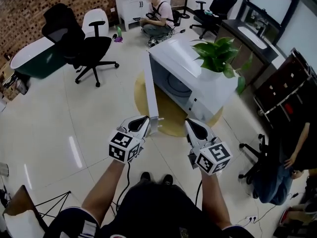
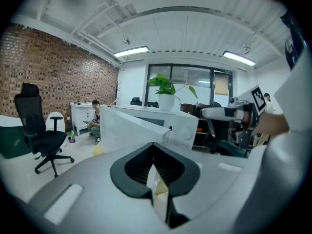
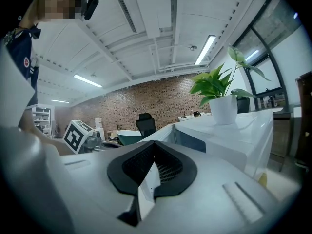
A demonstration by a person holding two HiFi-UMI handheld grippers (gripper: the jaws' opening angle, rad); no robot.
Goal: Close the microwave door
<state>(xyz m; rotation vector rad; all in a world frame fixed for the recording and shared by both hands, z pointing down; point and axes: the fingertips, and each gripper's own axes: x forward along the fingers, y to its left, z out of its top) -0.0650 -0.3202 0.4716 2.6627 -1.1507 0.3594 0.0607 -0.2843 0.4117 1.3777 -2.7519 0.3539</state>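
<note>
A white microwave (image 1: 203, 90) stands on a round yellow surface, and its door (image 1: 151, 90) swings wide open toward me on the left. The dark cavity and turntable show inside. My left gripper (image 1: 143, 119) is shut and empty, its tip just left of the door's free edge. My right gripper (image 1: 191, 123) is shut and empty, just short of the microwave's front right corner. In the left gripper view, the door (image 2: 127, 129) and microwave (image 2: 181, 126) lie just past the left gripper (image 2: 155, 165). In the right gripper view, the microwave (image 3: 229, 138) stands ahead and to the right of the right gripper (image 3: 152, 172).
A potted plant (image 1: 218, 57) sits on top of the microwave. Black office chairs (image 1: 81, 46) stand at the left and far back. A person (image 1: 157, 19) sits on the floor beyond, and another person (image 1: 290, 162) is at the right beside a dark shelf (image 1: 287, 86).
</note>
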